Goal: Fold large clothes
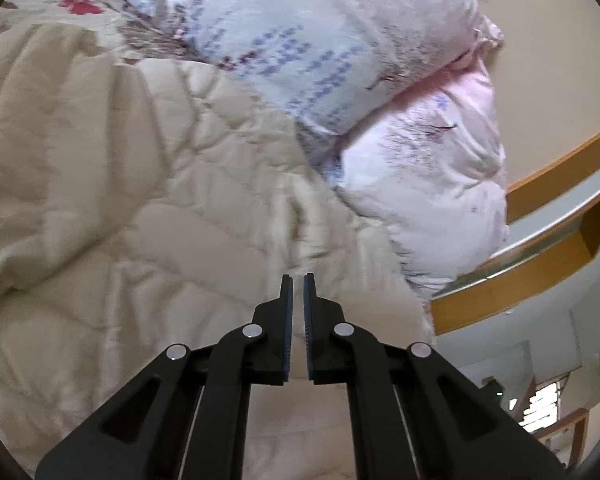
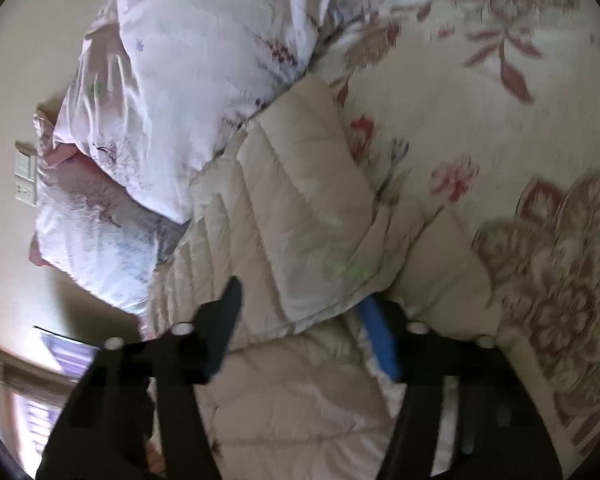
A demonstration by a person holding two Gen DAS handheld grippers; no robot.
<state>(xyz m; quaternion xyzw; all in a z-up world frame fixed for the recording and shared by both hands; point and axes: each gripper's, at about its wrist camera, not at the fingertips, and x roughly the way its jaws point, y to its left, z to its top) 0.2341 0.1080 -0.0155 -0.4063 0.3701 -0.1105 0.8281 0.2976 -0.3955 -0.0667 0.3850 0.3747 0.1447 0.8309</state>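
The left gripper (image 1: 298, 280) is closed, nothing visibly caught, over the beige quilted coat (image 1: 140, 220). The right gripper (image 2: 300, 300) straddles a coat fold, pads apart. The coat lies on the floral bedspread (image 2: 480, 120) beside two pillows (image 2: 180, 100).

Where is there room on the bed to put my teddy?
Free: the flowered bedspread beside the beige jacket, in the right wrist view. Crowded: the pillows stacked by the wall, and the jacket spread below them.
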